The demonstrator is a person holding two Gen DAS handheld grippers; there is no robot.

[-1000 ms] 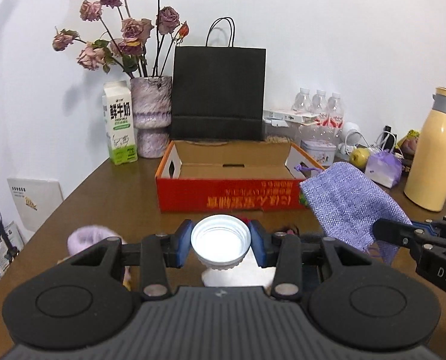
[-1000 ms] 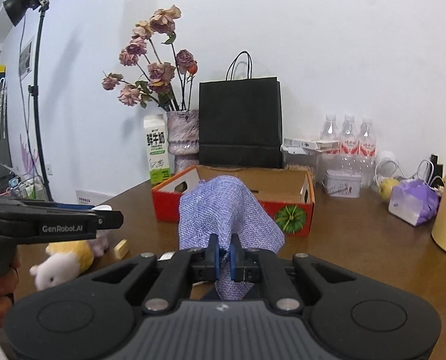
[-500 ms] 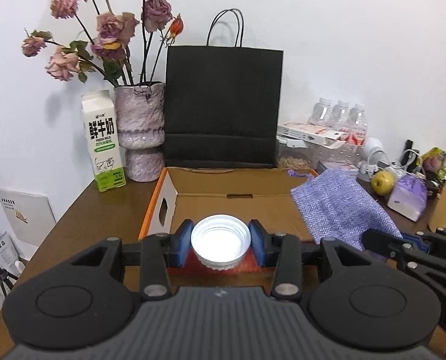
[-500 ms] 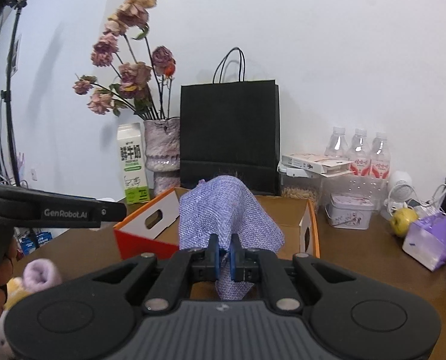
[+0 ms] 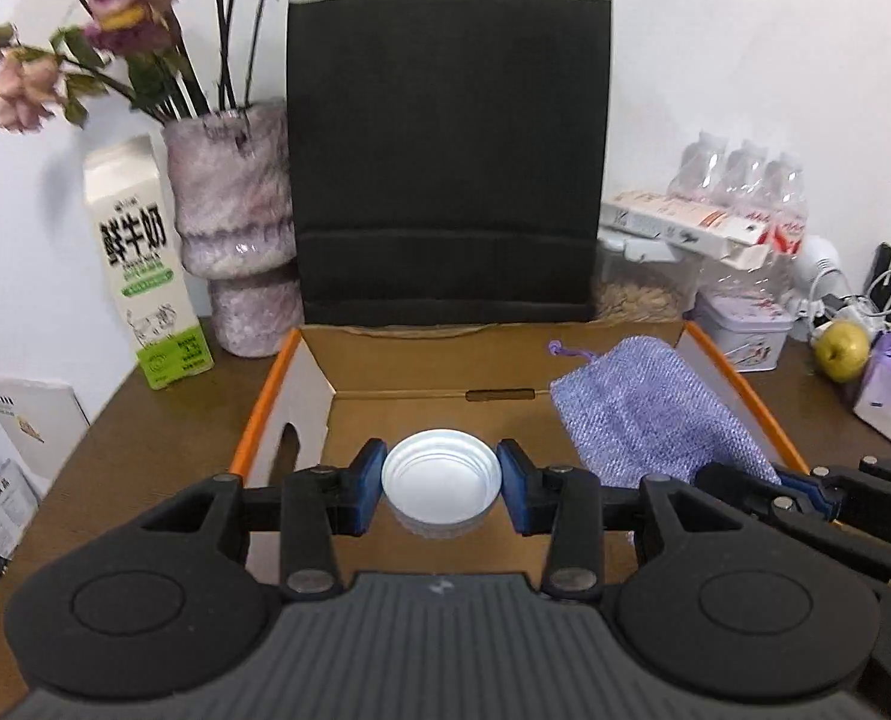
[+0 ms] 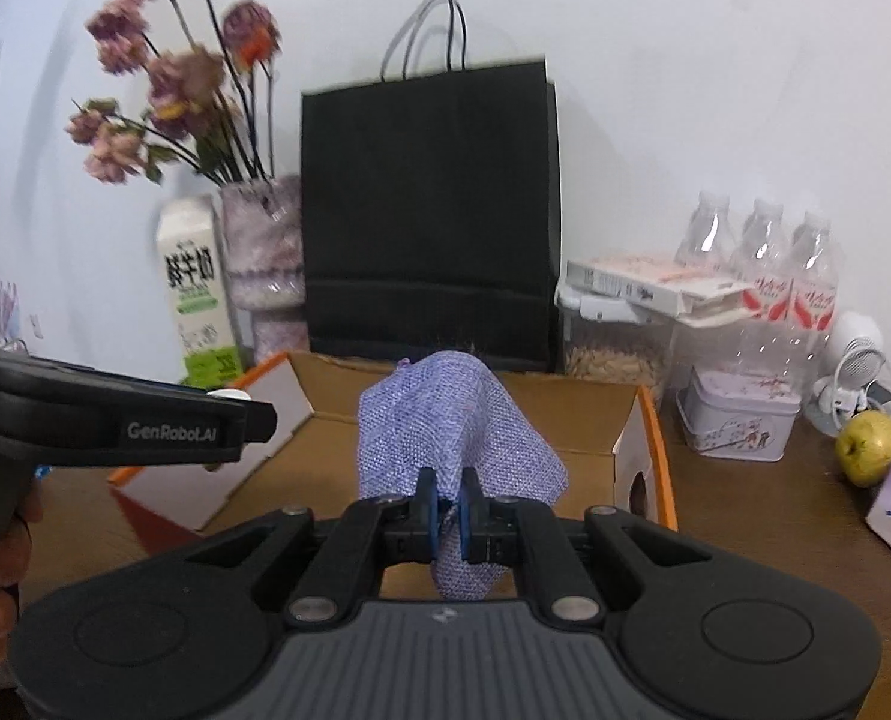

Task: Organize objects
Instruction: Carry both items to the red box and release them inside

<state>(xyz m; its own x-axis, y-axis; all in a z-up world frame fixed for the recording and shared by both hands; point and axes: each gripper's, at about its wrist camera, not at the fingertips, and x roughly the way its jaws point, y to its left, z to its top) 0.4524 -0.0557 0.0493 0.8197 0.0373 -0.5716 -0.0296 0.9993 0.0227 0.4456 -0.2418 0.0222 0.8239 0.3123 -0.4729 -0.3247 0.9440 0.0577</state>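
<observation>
Left wrist: left claw (image 5: 440, 483) grips white cap (image 5: 440, 474) over box (image 5: 739, 384).

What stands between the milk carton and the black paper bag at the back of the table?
A purple vase of dried roses stands between the milk carton and the black paper bag; both wrist views show it.

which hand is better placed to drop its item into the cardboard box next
Left, narrowly. The left gripper holds the white cap squarely over the cardboard box floor. The right gripper pinches the purple pouch nearer the box's right wall.
</observation>
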